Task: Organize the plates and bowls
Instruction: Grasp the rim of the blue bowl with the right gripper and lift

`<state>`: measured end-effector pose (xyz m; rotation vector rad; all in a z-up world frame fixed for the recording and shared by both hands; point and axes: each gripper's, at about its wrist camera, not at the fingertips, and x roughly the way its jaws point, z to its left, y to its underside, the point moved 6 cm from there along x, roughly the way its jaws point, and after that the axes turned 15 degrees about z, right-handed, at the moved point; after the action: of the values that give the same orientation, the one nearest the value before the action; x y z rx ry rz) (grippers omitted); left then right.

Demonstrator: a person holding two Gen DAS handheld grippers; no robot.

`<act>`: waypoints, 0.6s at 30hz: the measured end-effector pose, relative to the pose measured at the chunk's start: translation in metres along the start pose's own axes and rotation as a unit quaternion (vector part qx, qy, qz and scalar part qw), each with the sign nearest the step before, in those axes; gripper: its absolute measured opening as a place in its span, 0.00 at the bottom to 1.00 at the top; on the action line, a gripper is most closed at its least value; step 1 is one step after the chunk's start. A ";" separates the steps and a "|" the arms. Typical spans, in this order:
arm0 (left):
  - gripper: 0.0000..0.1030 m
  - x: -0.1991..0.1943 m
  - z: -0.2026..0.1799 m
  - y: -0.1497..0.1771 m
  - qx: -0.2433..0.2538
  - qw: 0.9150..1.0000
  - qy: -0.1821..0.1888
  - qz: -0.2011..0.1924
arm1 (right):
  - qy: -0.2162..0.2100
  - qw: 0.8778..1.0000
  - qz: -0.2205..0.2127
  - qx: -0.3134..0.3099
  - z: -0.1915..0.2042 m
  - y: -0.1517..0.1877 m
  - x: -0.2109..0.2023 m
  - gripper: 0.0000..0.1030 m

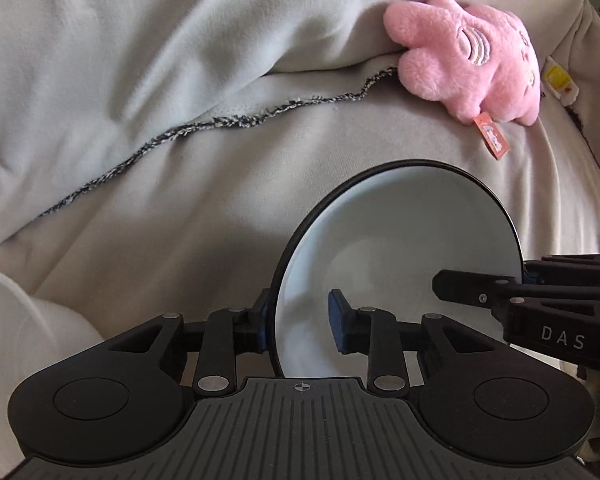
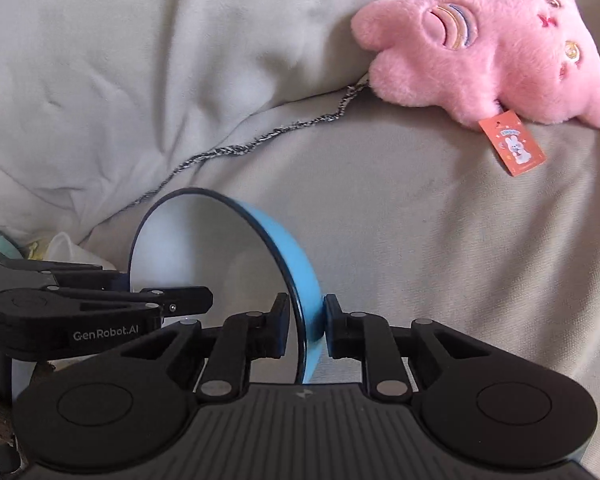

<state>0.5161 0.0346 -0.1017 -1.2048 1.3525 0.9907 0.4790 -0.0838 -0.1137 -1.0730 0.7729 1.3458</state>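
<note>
Now bowl rim between right claw pads.

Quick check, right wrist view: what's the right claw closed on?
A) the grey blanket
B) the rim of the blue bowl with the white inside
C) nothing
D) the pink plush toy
B: the right claw has one finger on each side of the rim of the blue bowl with the white inside, pinching its wall, while the pink plush toy lies apart on the grey blanket.
</note>
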 end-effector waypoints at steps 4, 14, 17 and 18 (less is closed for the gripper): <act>0.30 0.012 -0.005 -0.006 0.009 1.000 -0.020 0.007 | -0.006 1.000 0.012 0.017 -0.014 0.001 0.010 0.22; 0.35 0.017 0.006 -0.012 -0.020 1.000 0.005 -0.005 | -0.029 0.999 0.027 0.017 -0.015 -0.002 0.029 0.24; 0.37 0.016 0.004 -0.014 -0.031 1.000 0.000 -0.002 | -0.018 1.000 0.021 0.011 -0.010 -0.001 0.029 0.25; 0.37 0.015 0.003 -0.014 -0.032 0.999 -0.002 -0.003 | -0.018 1.000 0.018 0.015 -0.008 -0.001 0.030 0.26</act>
<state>0.5311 0.0330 -0.1161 -1.2524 1.3218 1.0391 0.4845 -0.0800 -0.1442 -1.0117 0.7868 1.3771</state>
